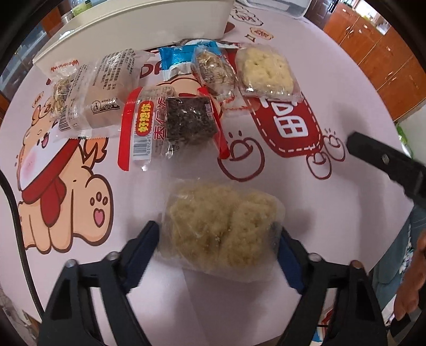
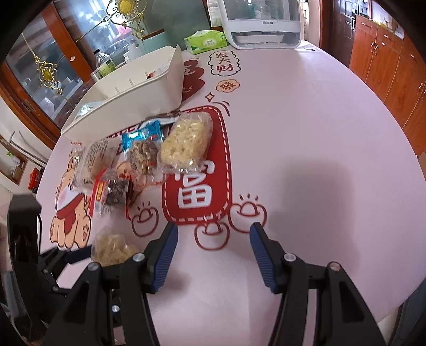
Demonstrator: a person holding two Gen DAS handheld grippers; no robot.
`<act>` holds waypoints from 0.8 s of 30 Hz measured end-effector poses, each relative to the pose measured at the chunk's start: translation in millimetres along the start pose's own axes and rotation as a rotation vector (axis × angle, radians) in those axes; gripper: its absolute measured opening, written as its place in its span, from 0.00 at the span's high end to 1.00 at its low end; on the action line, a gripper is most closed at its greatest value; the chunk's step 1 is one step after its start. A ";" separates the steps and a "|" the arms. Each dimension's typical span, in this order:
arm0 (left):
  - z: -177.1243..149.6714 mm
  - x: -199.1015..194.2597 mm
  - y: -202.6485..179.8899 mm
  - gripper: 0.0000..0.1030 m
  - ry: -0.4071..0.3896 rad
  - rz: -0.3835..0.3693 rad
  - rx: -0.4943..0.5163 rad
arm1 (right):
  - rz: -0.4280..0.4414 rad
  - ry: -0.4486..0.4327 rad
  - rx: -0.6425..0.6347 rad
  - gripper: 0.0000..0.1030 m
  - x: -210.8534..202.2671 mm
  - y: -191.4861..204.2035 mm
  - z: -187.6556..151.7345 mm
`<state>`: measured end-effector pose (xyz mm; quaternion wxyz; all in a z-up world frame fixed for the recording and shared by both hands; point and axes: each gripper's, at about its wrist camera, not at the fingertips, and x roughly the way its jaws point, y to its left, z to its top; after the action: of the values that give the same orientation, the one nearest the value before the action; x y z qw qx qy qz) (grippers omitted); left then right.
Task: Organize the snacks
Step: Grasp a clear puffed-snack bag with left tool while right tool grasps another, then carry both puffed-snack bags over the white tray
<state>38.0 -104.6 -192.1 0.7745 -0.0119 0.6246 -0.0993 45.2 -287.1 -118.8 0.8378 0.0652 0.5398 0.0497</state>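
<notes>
Pink cartoon cloth with a dog and red lucky signs covers the round bench (image 1: pixel 332 79), and wooden cabinets (image 2: pixel 386 58) stand behind it. At the far side of the bench lies a white plastic bin (image 2: pixel 149 87), with a green tissue pack (image 2: pixel 206 40) and a white appliance (image 2: pixel 262 24) further back.

The left tool (image 1: pixel 221 239) has its two fingers on both sides of a clear bag of pale crumbly cakes (image 1: pixel 221 223); the blue pads touch the wrapper at its left and right edges, so the tool grasps this bag, which sits on the cloth at the near part of the bench. The same bag shows in the right wrist view just beside the left tool.

Between this bag and the bin lie the other snacks close together: a red-edged pack with a dark cake (image 1: pixel 170 125), a clear pack with printed text (image 1: pixel 98 90), a blue and white wrapper (image 1: pixel 181 61), a nut cake pack (image 1: pixel 213 69), and a pale puffed-rice square (image 1: pixel 266 71) at the right end.

The right tool (image 2: pixel 213 239) hangs released over the bare cloth, its fingers wide apart with nothing between them, well apart from the snacks.
</notes>
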 end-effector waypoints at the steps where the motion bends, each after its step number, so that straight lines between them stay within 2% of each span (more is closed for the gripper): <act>1: 1.5 0.0 1.1 0.29 -0.002 -0.006 0.001 | 0.001 0.002 0.005 0.45 1.6 1.2 3.5; 3: 1.1 -1.9 7.1 0.37 -0.013 -0.021 0.008 | 0.012 -0.001 0.013 0.45 5.8 3.7 12.9; 6: 2.5 -5.7 15.8 0.39 -0.030 -0.010 0.020 | 0.024 -0.001 0.025 0.45 12.9 7.5 27.7; 11: 6.3 -17.6 41.6 0.41 -0.053 -0.015 -0.005 | 0.053 0.005 0.047 0.45 28.1 16.4 54.4; 18: 13.0 -41.5 74.3 0.41 -0.102 -0.011 -0.043 | 0.028 0.035 0.057 0.45 60.6 25.3 83.4; 24: 25.5 -57.6 94.6 0.41 -0.134 -0.010 -0.083 | 0.014 0.113 0.078 0.43 95.4 31.7 94.6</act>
<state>64.4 -4.8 -144.4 0.8129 -0.0537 0.5749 -0.0764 170.4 -246.4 -160.7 0.8024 0.0986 0.5873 0.0381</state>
